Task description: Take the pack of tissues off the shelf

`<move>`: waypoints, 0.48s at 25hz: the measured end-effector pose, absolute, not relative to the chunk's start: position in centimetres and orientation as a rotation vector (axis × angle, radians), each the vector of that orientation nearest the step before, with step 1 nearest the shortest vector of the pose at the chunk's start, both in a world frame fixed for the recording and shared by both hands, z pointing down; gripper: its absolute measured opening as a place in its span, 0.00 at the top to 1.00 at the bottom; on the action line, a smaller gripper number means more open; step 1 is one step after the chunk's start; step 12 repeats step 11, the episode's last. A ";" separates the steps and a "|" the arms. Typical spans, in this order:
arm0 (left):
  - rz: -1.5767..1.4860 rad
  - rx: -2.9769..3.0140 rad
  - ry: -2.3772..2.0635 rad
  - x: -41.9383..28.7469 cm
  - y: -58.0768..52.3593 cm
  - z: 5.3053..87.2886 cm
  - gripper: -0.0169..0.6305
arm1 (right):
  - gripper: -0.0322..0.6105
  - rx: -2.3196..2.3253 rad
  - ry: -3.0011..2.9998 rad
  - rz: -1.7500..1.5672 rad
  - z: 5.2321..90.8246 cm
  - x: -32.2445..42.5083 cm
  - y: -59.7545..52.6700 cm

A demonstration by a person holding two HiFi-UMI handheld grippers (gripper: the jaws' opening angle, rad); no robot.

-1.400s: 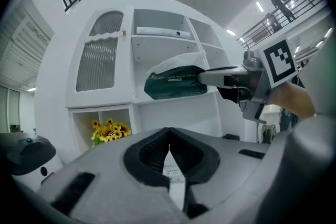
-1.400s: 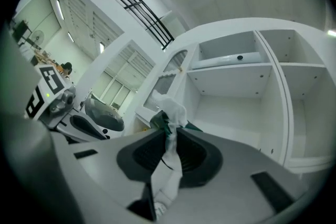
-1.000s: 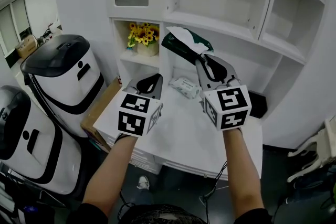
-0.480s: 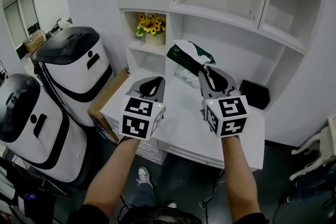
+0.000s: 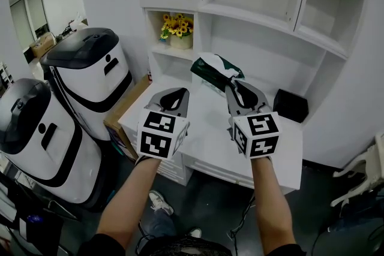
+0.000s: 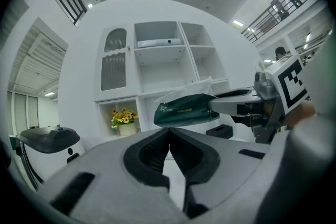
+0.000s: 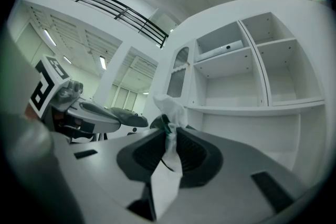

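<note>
Right hand-held gripper [image 5: 231, 82] pinches the tissue pack [image 5: 213, 66] by one end, clear of the shelf edges [image 5: 264, 18], over the counter [image 5: 204, 142].

Two grippers in shot: left gripper [image 5: 174, 93] lower centre-left, right gripper [image 5: 233, 84] just right of centre. Two marker cubes with them: left cube [image 5: 161, 135], right cube [image 5: 257, 136]. One tissue pack [image 5: 213, 66], dead centre of the head view. One flower pot [image 5: 177, 27], upper centre-left. One black box [image 5: 290, 105], right of centre. Two white machines with black tops at the left edge: upper machine [image 5: 90, 78] and lower machine [image 5: 36, 141]. One cardboard box [image 5: 123, 117] beside them. Two bare forearms at the bottom: left forearm [image 5: 129, 201], right forearm [image 5: 269, 201].
</note>
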State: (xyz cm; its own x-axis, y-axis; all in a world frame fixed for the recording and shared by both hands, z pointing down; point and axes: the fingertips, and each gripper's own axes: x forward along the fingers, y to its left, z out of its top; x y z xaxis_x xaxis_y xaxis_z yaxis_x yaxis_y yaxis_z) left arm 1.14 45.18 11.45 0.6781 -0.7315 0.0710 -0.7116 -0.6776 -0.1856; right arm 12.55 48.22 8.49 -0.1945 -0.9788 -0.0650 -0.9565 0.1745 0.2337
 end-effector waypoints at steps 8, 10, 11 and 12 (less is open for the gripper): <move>-0.193 -2.743 1.183 1.0 46.1 10.9 0.96 | 0.85 1.926 -2.321 -0.345 8.4 12.4 49.2; -0.190 -2.743 1.179 1.2 46.3 10.8 0.96 | 0.85 1.924 -2.323 -0.349 8.3 12.4 49.4; -0.189 -2.743 1.178 1.3 46.4 10.7 0.96 | 0.85 1.924 -2.323 -0.351 8.2 12.4 49.5; -0.189 -2.743 1.178 1.3 46.4 10.7 0.96 | 0.85 1.924 -2.323 -0.351 8.2 12.4 49.5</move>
